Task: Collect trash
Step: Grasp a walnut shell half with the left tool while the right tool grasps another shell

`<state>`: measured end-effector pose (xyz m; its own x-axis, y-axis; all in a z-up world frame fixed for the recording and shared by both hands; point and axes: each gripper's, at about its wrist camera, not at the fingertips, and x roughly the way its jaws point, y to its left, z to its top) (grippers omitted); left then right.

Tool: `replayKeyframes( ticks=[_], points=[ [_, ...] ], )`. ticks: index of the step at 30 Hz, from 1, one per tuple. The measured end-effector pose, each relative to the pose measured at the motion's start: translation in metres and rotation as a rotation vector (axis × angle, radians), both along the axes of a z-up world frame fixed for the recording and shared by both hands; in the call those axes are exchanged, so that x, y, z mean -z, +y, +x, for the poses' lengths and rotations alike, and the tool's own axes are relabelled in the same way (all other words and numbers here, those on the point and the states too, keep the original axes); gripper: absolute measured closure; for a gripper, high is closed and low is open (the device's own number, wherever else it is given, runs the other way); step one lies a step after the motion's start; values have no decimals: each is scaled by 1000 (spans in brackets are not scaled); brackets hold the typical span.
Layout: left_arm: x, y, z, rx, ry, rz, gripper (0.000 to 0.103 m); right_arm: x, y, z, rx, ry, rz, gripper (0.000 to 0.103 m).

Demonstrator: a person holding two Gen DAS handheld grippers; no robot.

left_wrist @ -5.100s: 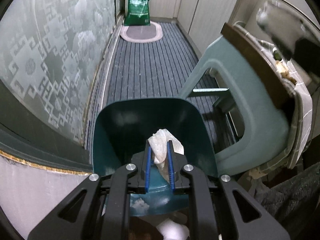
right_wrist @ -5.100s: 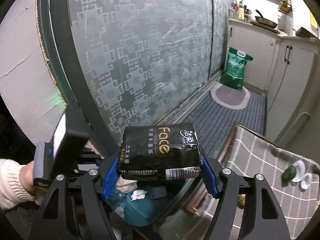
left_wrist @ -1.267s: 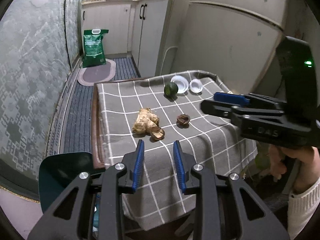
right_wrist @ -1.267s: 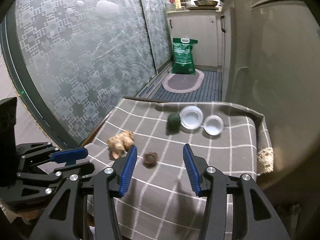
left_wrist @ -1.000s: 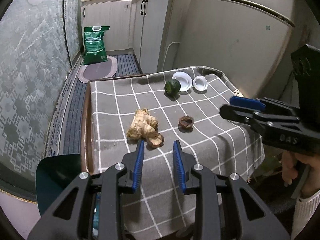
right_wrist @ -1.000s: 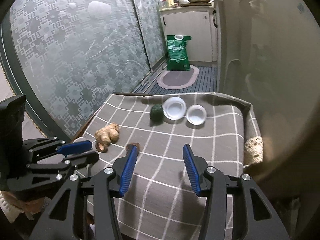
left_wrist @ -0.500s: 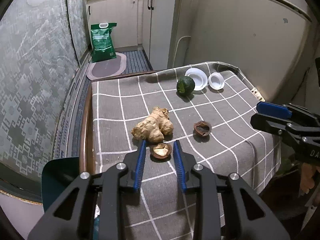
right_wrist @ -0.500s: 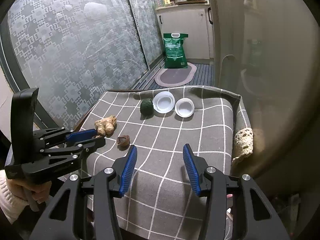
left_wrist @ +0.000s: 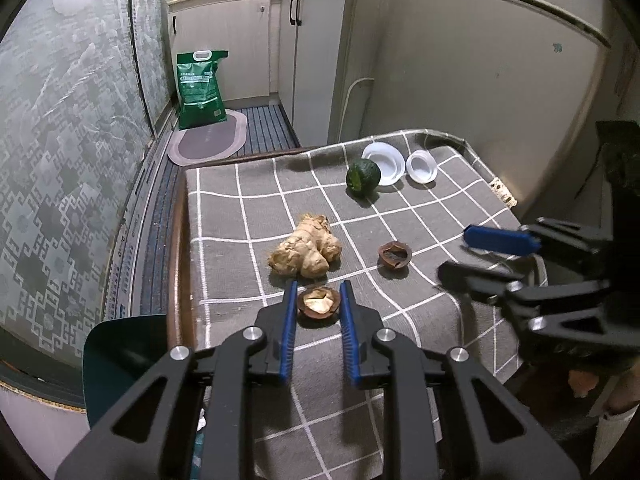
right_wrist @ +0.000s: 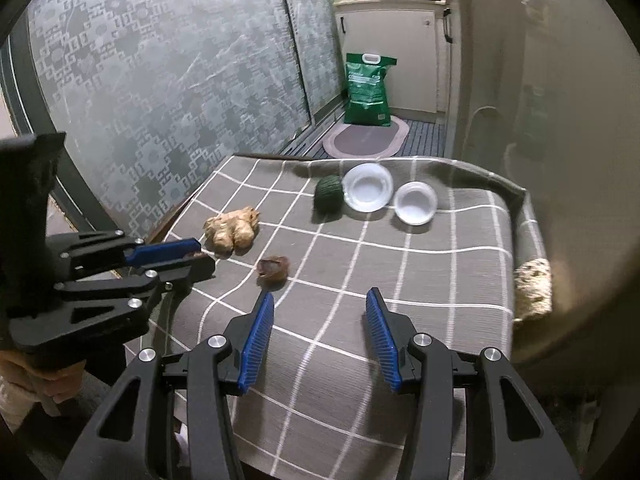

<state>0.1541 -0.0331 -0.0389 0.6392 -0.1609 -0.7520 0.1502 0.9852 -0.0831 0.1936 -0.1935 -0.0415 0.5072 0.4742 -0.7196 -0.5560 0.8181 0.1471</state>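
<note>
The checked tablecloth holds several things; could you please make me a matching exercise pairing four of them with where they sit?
Things:
1. near walnut shell
2. ginger root
3. green squash
4. far walnut shell

Places:
A. beside the larger white lid
B. between the left gripper's fingers
C. alone, right of the ginger
D. just behind the near shell

Pairs: 1-B, 2-D, 3-A, 4-C

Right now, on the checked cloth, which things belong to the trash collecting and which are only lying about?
Probably for the job:
- nut shell half, between the left gripper fingers, not yet pinched
- second shell half
- teal bin, beside the table
- right gripper, open, empty

Probably lying about:
- ginger root
- green squash
- two white lids
- green bag
</note>
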Motion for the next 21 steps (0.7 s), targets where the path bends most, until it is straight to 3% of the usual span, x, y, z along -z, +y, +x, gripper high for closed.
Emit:
replayKeyframes(
  ticks=[13, 21],
  points=[
    [-9, 27, -13, -26, -22, -33, 80, 6, 35, 6, -25, -20, -50, 55],
    [-12, 47, -21, -43, -31, -46, 80, 6, 53, 10, -4, -66, -128, 74]
  ],
)
